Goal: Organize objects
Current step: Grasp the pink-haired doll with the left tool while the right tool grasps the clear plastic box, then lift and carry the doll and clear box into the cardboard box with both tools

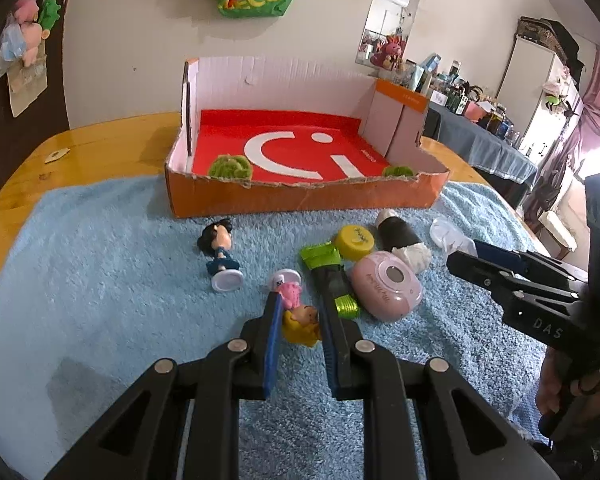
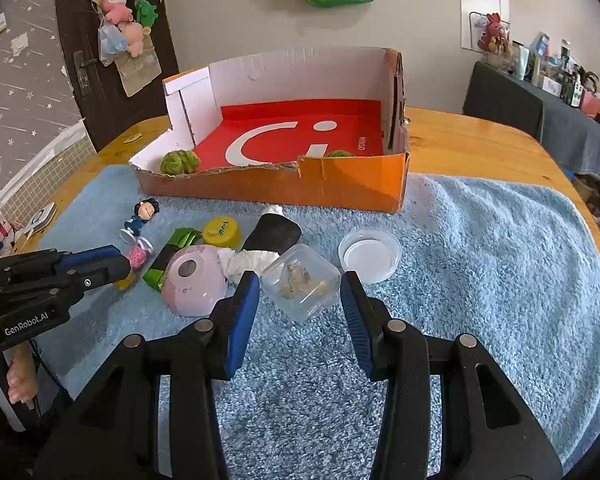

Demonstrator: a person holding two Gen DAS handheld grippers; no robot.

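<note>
An open orange cardboard box [image 1: 300, 196] [image 2: 340, 184] with a red floor holds two green fuzzy balls [image 1: 230, 167] [image 2: 179, 162]. My left gripper [image 1: 300, 304] has its jaws around a blonde doll in a pink dress [image 1: 296, 308] lying on the blue towel; whether the pads touch it I cannot tell. My right gripper [image 2: 300, 284] is open, its jaws on both sides of a clear plastic container [image 2: 302, 280]. Its clear lid [image 2: 370, 254] lies just behind. My right gripper also shows in the left wrist view [image 1: 480, 264].
On the blue towel [image 1: 100, 260] [image 2: 500, 260] lie a dark-haired figurine [image 1: 220, 252] [image 2: 140, 220], a yellow cap [image 1: 356, 242] [image 2: 221, 232], a green and black wrapper [image 1: 330, 276], a pink round device [image 1: 386, 286] [image 2: 194, 280] and a black roll with white tissue [image 1: 400, 240] [image 2: 268, 240]. The wooden table [image 2: 480, 144] lies under all.
</note>
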